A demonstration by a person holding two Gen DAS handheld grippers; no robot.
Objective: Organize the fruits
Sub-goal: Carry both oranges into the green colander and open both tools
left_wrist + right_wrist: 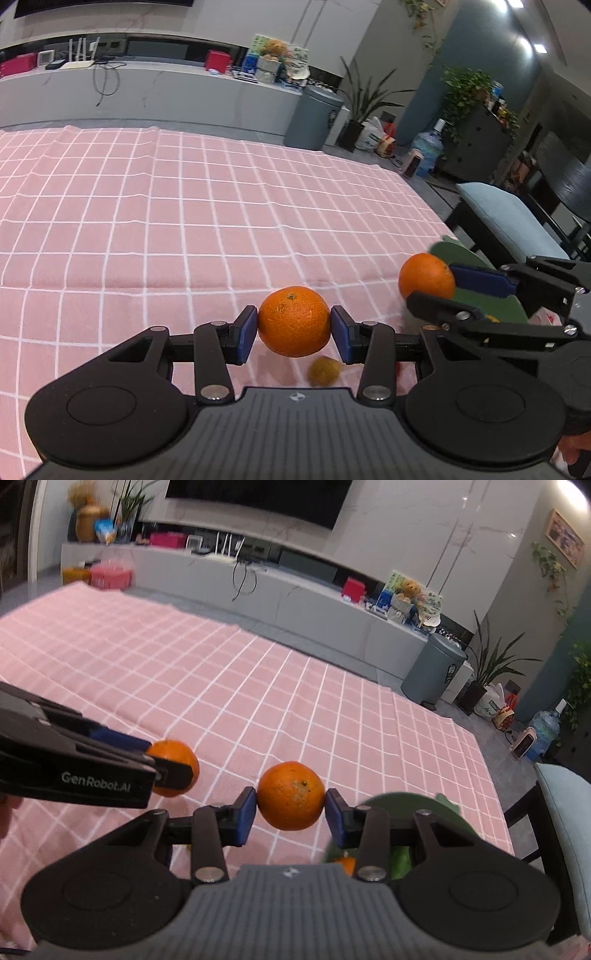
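Oranges first: we hold two, one per gripper, both lifted above the pink checked tablecloth (184,206).

Risks, as we judge them:
- Each orange is pinched only at its widest sides by small blue pads. The skin is round and smooth, so a tilt or jerk could roll it out and drop it on the cloth.
- The two grippers are close together. In the left view the right gripper (430,286) sits just to the right of the left one, and a careless swing could knock one fruit against the other tool.
- A small yellowish fruit (324,370), blurred, lies on the cloth below the left orange. Lowering straight down could bump it.
- The green plate (417,805) lies near the table's right edge, partly hidden by the right gripper. A release off centre could send fruit rolling off the table.

Positions:
- Left gripper (294,328): fingers part closed, pads touching both sides of the left orange (293,321). The fruit sits centred at the fingertips, stem scar up.
- Right gripper (290,805): same half-closed grip on the right orange (291,795), centred between the pads, with the plate just beyond and below it to the right.
- Something orange (346,862) lies on the plate, mostly hidden. We cannot tell what it is.
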